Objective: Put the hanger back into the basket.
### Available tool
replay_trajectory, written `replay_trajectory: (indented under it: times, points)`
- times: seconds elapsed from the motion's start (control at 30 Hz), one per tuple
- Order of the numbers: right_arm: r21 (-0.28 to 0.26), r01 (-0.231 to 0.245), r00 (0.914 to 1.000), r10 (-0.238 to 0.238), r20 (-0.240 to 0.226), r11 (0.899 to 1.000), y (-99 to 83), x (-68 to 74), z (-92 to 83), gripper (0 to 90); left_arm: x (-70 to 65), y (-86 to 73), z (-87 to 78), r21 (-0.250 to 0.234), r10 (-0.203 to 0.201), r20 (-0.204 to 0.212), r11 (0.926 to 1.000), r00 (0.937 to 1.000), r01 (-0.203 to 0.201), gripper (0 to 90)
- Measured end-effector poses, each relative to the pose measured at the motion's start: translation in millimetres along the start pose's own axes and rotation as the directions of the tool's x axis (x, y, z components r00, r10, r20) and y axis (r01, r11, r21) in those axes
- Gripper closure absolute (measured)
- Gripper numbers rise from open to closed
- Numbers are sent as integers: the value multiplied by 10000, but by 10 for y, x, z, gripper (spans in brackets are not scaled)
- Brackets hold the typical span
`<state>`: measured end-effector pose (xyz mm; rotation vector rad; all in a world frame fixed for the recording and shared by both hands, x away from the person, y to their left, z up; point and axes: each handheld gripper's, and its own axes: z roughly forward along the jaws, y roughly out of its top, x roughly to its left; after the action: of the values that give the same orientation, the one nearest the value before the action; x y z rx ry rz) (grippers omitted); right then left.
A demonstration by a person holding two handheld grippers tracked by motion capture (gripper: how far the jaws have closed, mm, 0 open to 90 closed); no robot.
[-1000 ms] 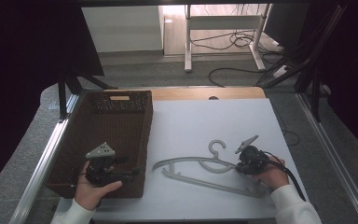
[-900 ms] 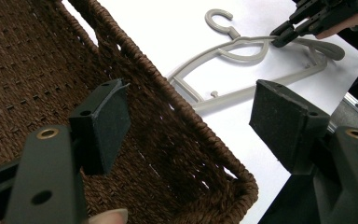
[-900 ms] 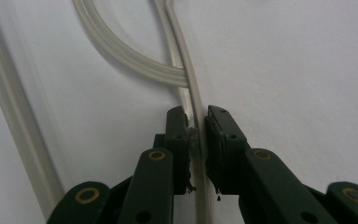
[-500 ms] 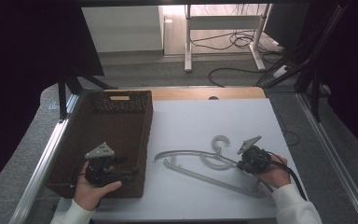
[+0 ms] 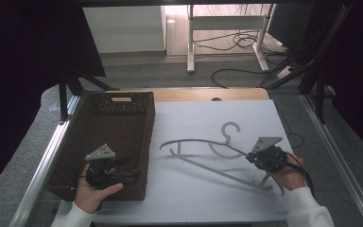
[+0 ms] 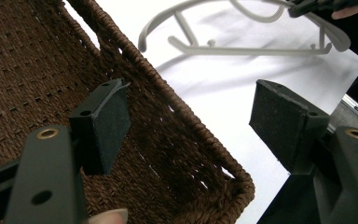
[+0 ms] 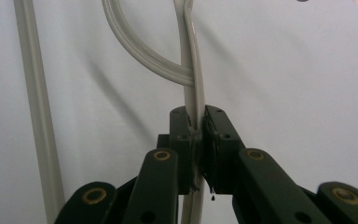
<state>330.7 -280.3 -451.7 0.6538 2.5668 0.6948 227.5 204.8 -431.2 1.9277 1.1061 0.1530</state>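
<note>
Gripping: the right claw (image 7: 198,128) is clamped tight on the grey hanger (image 5: 203,151), pads pinching its upper arm just below where the hook branches off.
Hanger position: out on the white worktop (image 5: 189,198), right of the basket (image 5: 71,156), hook pointing away from the person, its left end well apart from the basket's rim.
Hanger tilt: the held end is up off the sheet; the left tip looks to hover over its own shadow, though I cannot tell for sure.
Right hand: at the worktop's right side, claw (image 5: 251,157) aimed left along the hanger.
Left claw: jaws wide apart (image 6: 191,121), nothing between them, poised over the basket's near right corner.
Left hand: above the brown wicker basket at the worktop's left (image 5: 130,176).
Basket: woven, dark brown, the part in sight bare.
</note>
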Motion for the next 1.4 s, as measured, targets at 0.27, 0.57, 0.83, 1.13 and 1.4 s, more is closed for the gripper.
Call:
replay_trajectory:
  times: [0.27,0.57,0.83,1.13,1.4]
  points:
    - [-627,599,9982,-594,97,9962,82,19,-238,826,-1,14,-3,-27,28,31,10000,10000,-28,276]
    - [-1043,1205,9927,-1210,22,9872,150,103,-357,826,-55,156,-45,-368,259,428,9990,9987,-244,278]
    - [-1212,1488,9884,-1514,-125,9814,177,157,-350,826,-156,596,24,-406,882,1171,9956,9892,-840,292]
    - [-1417,1802,9811,-1882,-451,9734,246,235,-342,825,-99,1056,360,563,1002,2681,9912,9582,-1194,316]
    - [-1577,2028,9761,-2124,-467,9664,263,258,-350,826,-87,1204,763,2306,1017,3350,9551,9367,-1862,350]
